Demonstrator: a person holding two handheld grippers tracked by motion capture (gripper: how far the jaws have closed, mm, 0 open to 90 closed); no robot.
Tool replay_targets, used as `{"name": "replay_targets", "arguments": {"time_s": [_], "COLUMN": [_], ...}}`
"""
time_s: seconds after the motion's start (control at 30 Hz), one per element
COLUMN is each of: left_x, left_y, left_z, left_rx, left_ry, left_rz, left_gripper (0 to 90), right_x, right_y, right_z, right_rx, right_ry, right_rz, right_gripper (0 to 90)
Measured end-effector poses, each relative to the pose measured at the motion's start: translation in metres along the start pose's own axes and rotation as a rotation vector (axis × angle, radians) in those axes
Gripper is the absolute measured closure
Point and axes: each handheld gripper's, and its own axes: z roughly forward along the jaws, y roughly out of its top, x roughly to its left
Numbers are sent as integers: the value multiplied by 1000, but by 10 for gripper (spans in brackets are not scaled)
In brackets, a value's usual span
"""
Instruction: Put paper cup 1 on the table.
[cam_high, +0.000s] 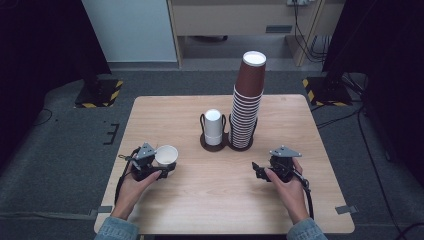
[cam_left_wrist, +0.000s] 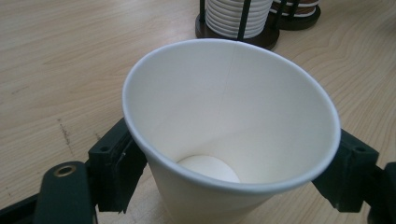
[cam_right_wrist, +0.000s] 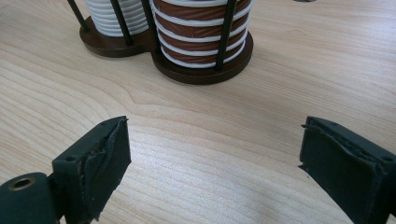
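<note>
White paper cup (cam_left_wrist: 231, 135), smooth and tapered, clamped in left claw (cam_high: 159, 169), right claw (cam_high: 259, 171) gaping over pale woodgrain table (cam_high: 210, 200).

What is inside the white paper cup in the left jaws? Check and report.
The white paper cup is empty: bare white walls and part of its round bottom show. The near rim covers the rest of the bottom.

Light wooden table (cam_high: 200, 210) on grey carpet floor (cam_high: 60, 150), pale wall panel (cam_high: 130, 30) behind, yellow-black striped stand bases (cam_high: 100, 93), trailing floor cables (cam_high: 370, 150).
</note>
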Motion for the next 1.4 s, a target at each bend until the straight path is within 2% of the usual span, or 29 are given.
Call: {"name": "replay_targets", "arguments": {"time_s": [0.07,0.2,0.27,0.4,0.47,0.53,0.67,0.73,0.8,0.87,0.93,1.03,1.2,1.4], "left_x": [0,0,-1,-4,-10,-15,-30,-39,-49,-59,-70,-81,-96,-106], "left_y": [-1,1,2,9,14,18,26,31,35,39,41,43,43,36], "left_z": [1,1,-2,-13,-19,-22,-25,-25,-22,-14,-3,12,36,46], "left_rx": [0,-3,-20,-97,-146,-172,-189,-197,-193,-182,-153,-117,-56,-17], "left_ry": [-4,6,19,40,51,63,66,45,34,3,-35,-66,-115,-139], "left_rz": [-11,-22,-25,-18,3,23,69,82,101,120,147,169,204,219], "left_gripper": [178,78,58,48,44,44,45,47,50,50,50,51,52,52], "right_x": [0,-1,0,0,0,0,0,0,-1,-2,-2,0,-1,-3], "right_y": [0,0,0,-1,-1,-1,-1,0,0,2,5,12,28,50], "right_z": [0,0,-1,0,0,1,1,0,-1,-3,-6,-11,-18,-27], "right_rx": [-1,0,-2,3,5,5,7,4,1,1,4,11,34,76], "right_ry": [0,-1,-1,5,6,6,7,13,15,29,41,77,81,92], "right_rz": [-3,0,2,2,1,-2,0,3,-2,7,9,26,-23,-76], "right_gripper": [89,89,88,85,84,83,81,84,92,105,118,119,117,90]}}
